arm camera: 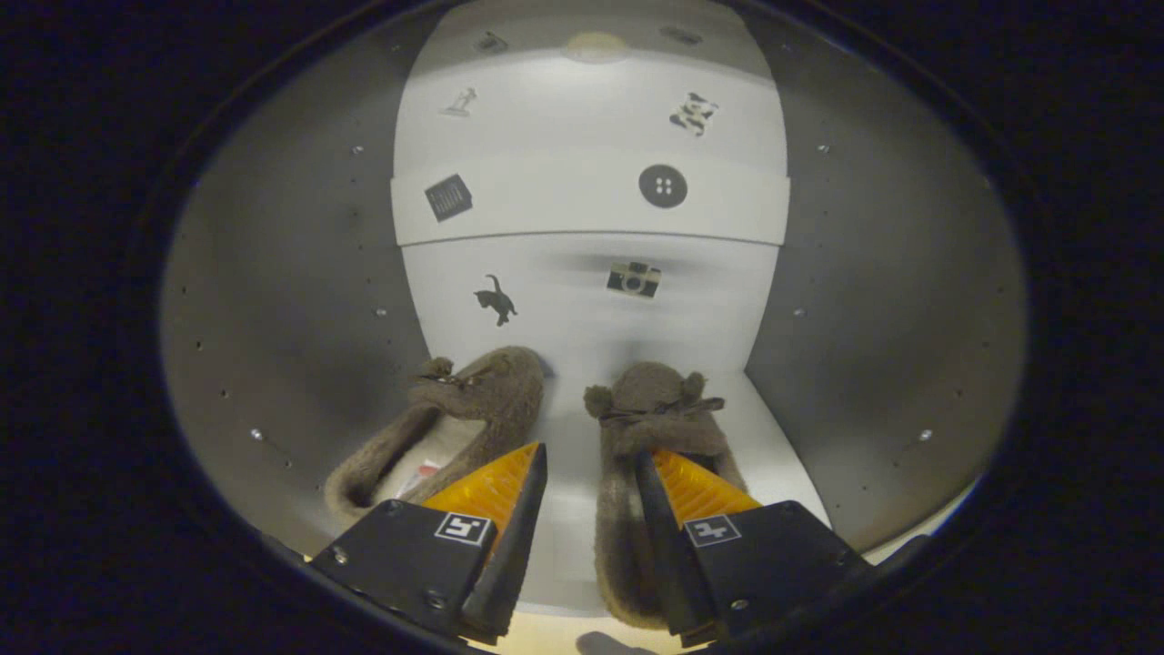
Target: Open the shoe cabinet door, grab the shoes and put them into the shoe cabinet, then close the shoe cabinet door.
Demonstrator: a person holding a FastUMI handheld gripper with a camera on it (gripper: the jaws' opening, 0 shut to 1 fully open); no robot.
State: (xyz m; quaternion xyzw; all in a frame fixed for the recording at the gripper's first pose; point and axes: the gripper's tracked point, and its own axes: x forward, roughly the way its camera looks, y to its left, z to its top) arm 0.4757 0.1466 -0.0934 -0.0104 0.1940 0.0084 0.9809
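The tongs (589,468) are held apart, with nothing gripped between them, and are pointed into the open shoe cabinet (273,300). Two furry brown slippers are seen resting side by side on the cabinet's white bottom shelf (773,455), toes toward the back panel (564,309). The left slipper (455,414) lies just ahead of the left finger (496,487) and is angled slightly, its heel swung outward; the right slipper (650,409) lies under and ahead of the right finger (691,487), its long axis running nearly straight from front to back, in line with the tongs. The bare strip of shelf between the two shoes falls in the gap between the fingers. It cannot be told whether the right finger is touching the slipper beneath it.

An upper shelf (591,209) is seen above the shoes, with small stickers on the back panel. The cabinet door is not made out. Both shoes are judged to be stowed, so a straight pull backward, clear of the shoes, is called for, and the door is then to be shut.
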